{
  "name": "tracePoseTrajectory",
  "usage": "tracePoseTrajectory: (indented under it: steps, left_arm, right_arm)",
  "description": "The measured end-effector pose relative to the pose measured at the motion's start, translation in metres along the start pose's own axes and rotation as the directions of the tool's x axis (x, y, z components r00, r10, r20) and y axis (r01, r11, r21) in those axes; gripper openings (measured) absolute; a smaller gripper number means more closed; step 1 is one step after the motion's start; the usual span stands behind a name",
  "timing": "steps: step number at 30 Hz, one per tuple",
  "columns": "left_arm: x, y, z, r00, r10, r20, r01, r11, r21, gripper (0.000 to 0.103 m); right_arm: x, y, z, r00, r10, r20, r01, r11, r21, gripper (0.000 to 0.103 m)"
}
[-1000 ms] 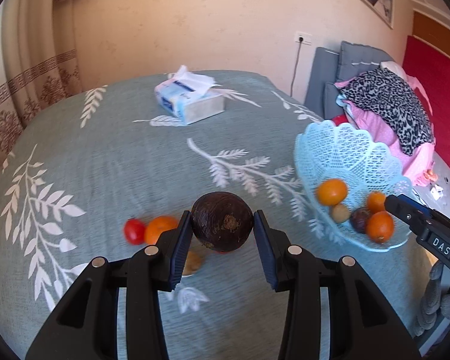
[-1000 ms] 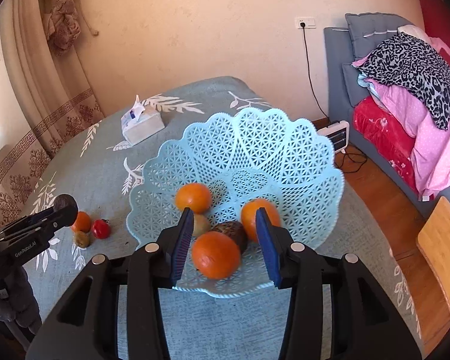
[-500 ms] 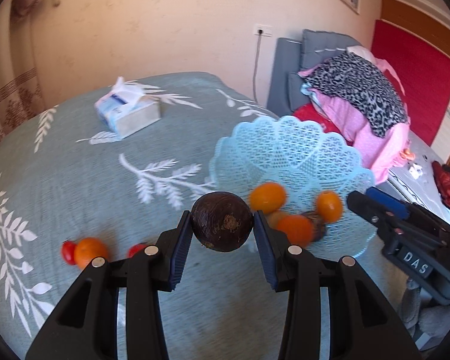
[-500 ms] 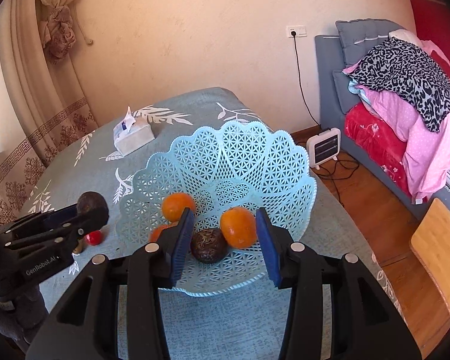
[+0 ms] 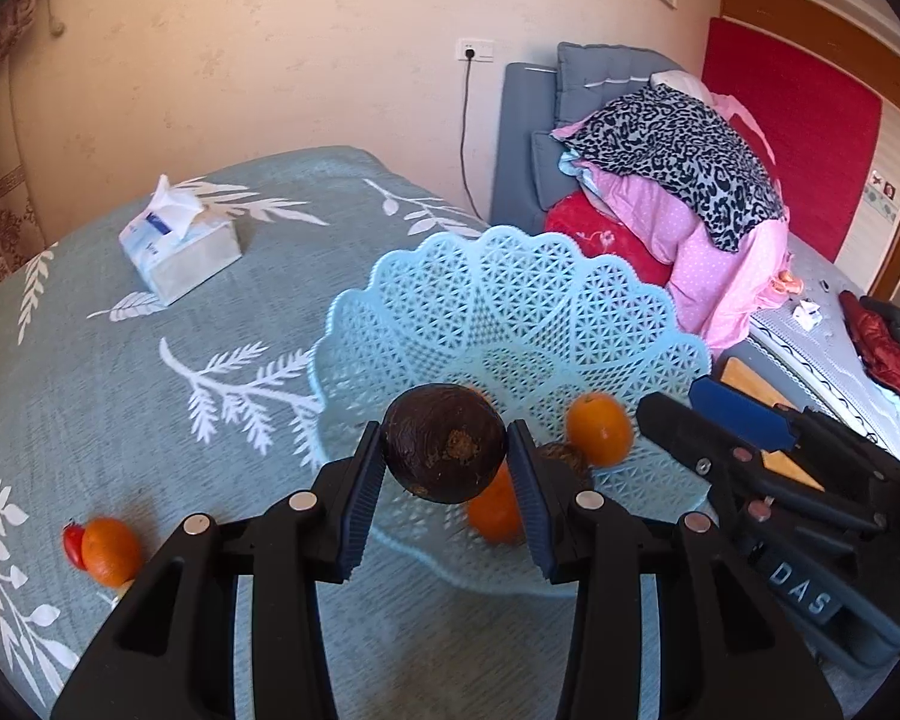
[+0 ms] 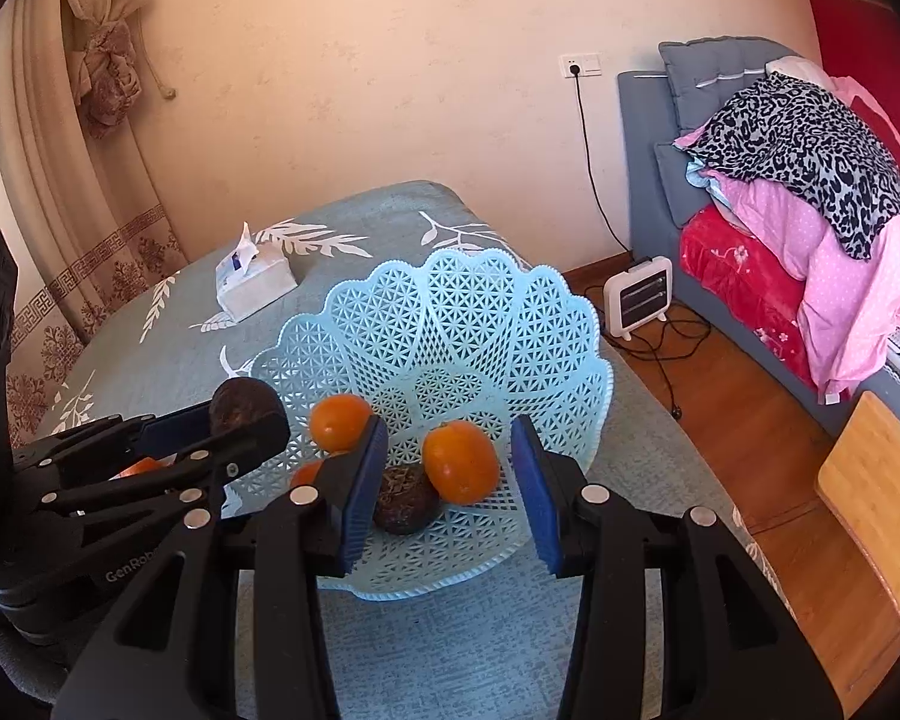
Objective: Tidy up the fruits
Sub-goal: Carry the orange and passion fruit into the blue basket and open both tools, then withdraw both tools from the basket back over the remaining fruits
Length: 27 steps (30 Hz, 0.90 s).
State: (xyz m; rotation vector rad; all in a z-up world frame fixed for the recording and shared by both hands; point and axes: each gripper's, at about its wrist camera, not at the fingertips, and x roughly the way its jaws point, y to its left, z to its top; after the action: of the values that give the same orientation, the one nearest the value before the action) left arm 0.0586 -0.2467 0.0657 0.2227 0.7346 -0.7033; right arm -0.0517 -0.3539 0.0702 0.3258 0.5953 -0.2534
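Left claw point(image 5: 445, 471) clenched on a dark brown round fruit point(image 5: 444, 443), both blue pads pressed on its sides, fruit lifted clear of the surface point(image 5: 90, 396). It points down at a moderate slant and hangs over the near-left rim of the light-blue lattice basket point(image 5: 510, 312). In the right wrist view the same claw point(image 6: 252, 420) comes in from the left, its tip at the basket's left edge, the fruit point(image 6: 243, 405) sitting above the rim.

Right claw point(image 6: 449, 474) is released, nothing between the pads; jaws stand apart with a gap wider than the orange seen between them. It is angled down at the basket's near rim from the front, not touching any fruit.

Basket contents: orange point(image 6: 461, 462) near centre, a second dark brown fruit point(image 6: 405, 501) just beside it and nearer the claw, another orange point(image 6: 339, 420) to the left, one more partly hidden behind the right claw's left finger.

Still on the surface: an orange point(image 5: 109, 551) with a small red fruit point(image 5: 72, 542) touching its left side, well apart from the basket.

Room: basket's far half is bare lattice. Tissue box point(image 5: 180, 252) is well away at the back. The two claws are close together at the basket's front; the surface's right edge is just beside the basket.
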Motion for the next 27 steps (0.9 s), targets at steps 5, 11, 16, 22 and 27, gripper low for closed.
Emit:
tracePoseTrajectory:
  steps: [5,11,16,22,27]
  left_arm:
    - [0.01,-0.009,0.006,1.0,-0.026,-0.008,0.026,1.0,0.002,0.042]
    - [0.016,-0.018,0.011,0.999,-0.04,-0.01,0.04,0.999,0.017,0.052]
    - [0.013,-0.005,0.011,1.0,-0.013,-0.003,0.012,1.0,-0.02,0.061]
    - [0.002,0.014,0.009,1.0,0.024,0.012,-0.024,0.998,-0.049,0.063]
    - [-0.009,0.031,0.007,0.997,0.076,0.028,-0.073,0.994,-0.085,0.078]
  right_arm:
    - [-0.003,-0.007,0.002,0.998,-0.048,0.029,0.048,0.999,0.011,0.044]
    - [-0.002,-0.022,0.004,0.995,-0.091,0.029,0.089,0.994,0.056,0.044]
    - [0.0,-0.027,0.005,0.993,-0.114,0.025,0.112,0.991,0.075,0.044]
    - [0.0,-0.021,0.004,0.994,-0.104,0.025,0.103,0.993,0.061,0.044]
    - [0.0,-0.016,0.002,0.994,-0.102,0.026,0.1,0.994,0.054,0.049]
